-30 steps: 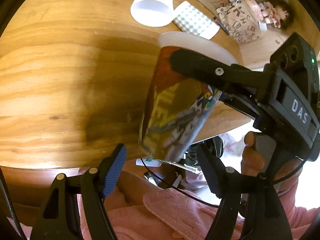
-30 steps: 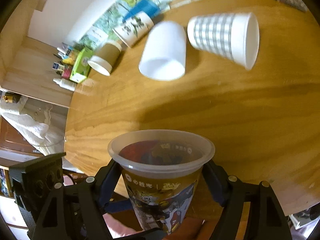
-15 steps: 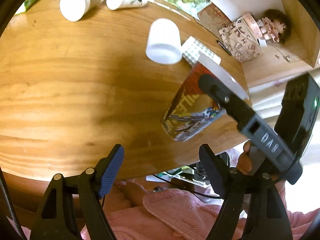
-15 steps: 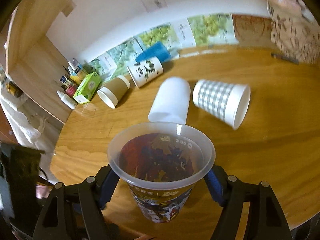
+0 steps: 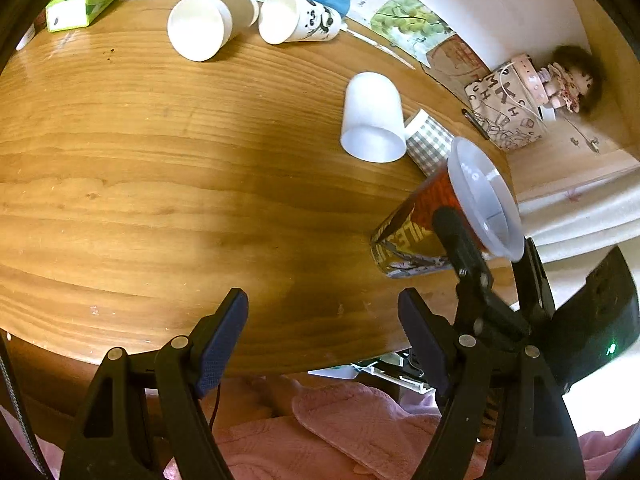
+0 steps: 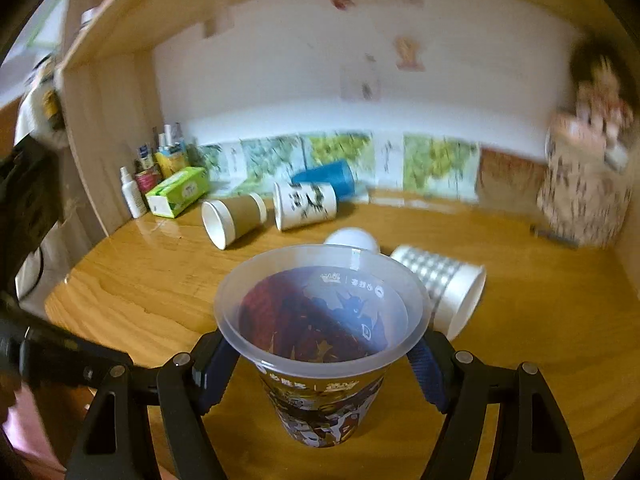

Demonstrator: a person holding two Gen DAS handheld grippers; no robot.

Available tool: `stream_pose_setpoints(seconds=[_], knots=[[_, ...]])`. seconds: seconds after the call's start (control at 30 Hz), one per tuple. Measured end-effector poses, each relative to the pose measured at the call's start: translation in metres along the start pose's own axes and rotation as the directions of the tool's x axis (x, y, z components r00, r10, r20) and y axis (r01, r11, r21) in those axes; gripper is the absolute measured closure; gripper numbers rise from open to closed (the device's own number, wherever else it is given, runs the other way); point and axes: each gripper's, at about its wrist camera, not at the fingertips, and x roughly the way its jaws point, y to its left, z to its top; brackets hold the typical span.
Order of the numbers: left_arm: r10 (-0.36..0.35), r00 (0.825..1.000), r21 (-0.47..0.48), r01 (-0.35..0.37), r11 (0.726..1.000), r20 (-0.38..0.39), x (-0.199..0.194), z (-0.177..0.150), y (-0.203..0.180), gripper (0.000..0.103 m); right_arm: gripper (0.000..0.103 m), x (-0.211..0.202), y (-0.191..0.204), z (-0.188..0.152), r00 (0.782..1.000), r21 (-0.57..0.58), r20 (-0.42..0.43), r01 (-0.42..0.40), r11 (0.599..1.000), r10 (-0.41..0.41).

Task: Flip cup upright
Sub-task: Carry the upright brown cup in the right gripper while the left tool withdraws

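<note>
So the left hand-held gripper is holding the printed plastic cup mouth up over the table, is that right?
Not quite: the right hand-held gripper holds the printed plastic cup, mouth up over the table. The right wrist view shows it; the left hand-held gripper is open, holding nothing.

Wood table; white wall w/ posters
</note>
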Motion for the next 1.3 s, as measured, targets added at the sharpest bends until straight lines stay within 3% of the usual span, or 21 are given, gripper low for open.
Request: stream_pose_setpoints(seconds=[0.3,0.9,1.1,1.3], knots=[[0.000,1.000,-0.036,-0.001,0.999,-0.020,0.004,-0.003,0.007,0.023,0.026,-0.008,0.018,-0.014,0.999,-0.100,0.041,-0.025,0.995,0.029],[-0.010,0.996,-0.046,0.007,0.999,-0.086,0.023,0.010,0.017,0.023,0.026,-0.010,0.021,-0.022,0.995,-0.108,-0.048,-0.096,0.990,0.091],[0.030,0.997,-0.023,-0.032,0.999,-0.066,0.017,0.014,0.021,0.023,0.026,-0.010,0.023,-0.022,0.993,-0.107,-0.073,-0.096,0.990,0.088],[0.054,0.999,-0.014,-0.053,0.998,0.008,0.003,0.015,0.021,0.023,0.025,-0.009,0.029,-0.023,0.991,-0.118,-0.091,-0.106,0.987,0.095]])
